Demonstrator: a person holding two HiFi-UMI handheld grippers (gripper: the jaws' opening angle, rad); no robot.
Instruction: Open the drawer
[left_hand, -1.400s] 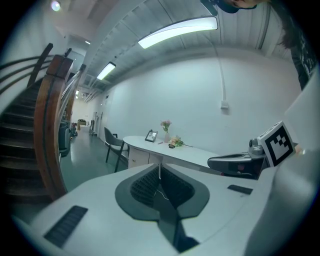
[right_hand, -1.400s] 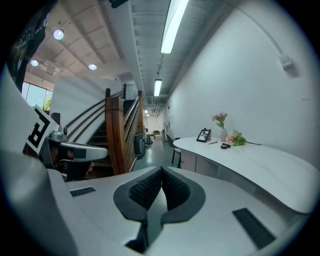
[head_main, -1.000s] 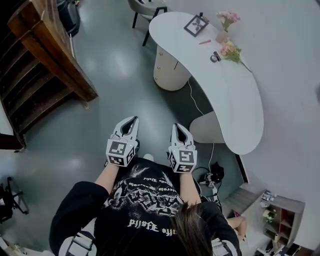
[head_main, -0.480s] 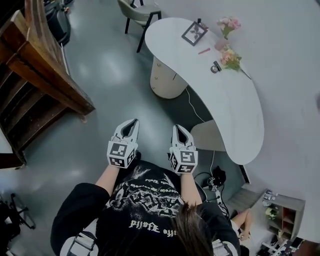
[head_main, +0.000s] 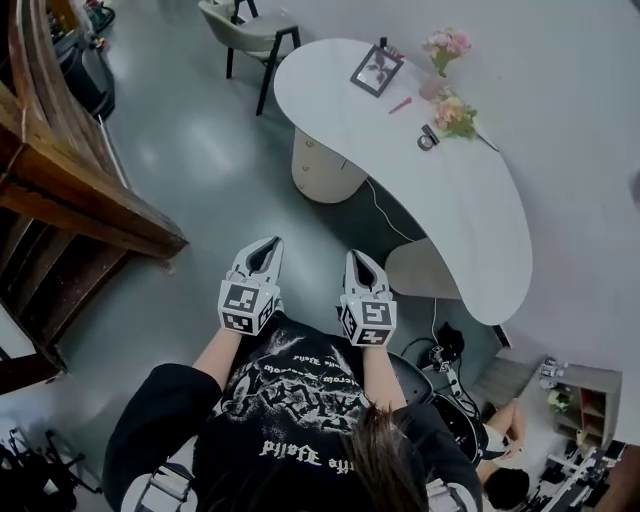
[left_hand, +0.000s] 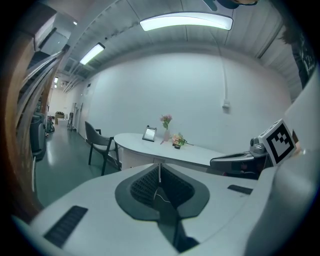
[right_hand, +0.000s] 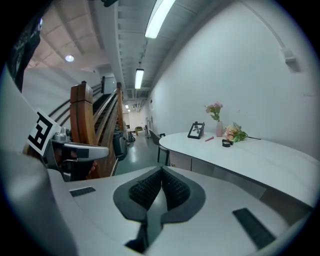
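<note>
A curved white desk (head_main: 470, 200) stands ahead and to the right, with a rounded cream drawer pedestal (head_main: 320, 172) under its far end. The pedestal also shows in the right gripper view as drawer fronts (right_hand: 184, 161) and in the left gripper view (left_hand: 131, 158). My left gripper (head_main: 268, 246) and right gripper (head_main: 357, 258) are held side by side in front of my body, over the grey floor and well short of the desk. Both are shut with nothing between the jaws: left gripper (left_hand: 159, 165), right gripper (right_hand: 161, 172).
A wooden staircase (head_main: 80, 200) runs along the left. A chair (head_main: 250, 25) stands beyond the desk's far end. A picture frame (head_main: 377, 70), flowers (head_main: 445, 45) and small items sit on the desk. A cable (head_main: 395, 215) lies by the desk leg (head_main: 420, 270); a shelf (head_main: 590, 400) is at bottom right.
The desk and staircase have shifted down and left in the head view as I walk towards the desk. Both grippers keep their place before my body, still shut.
</note>
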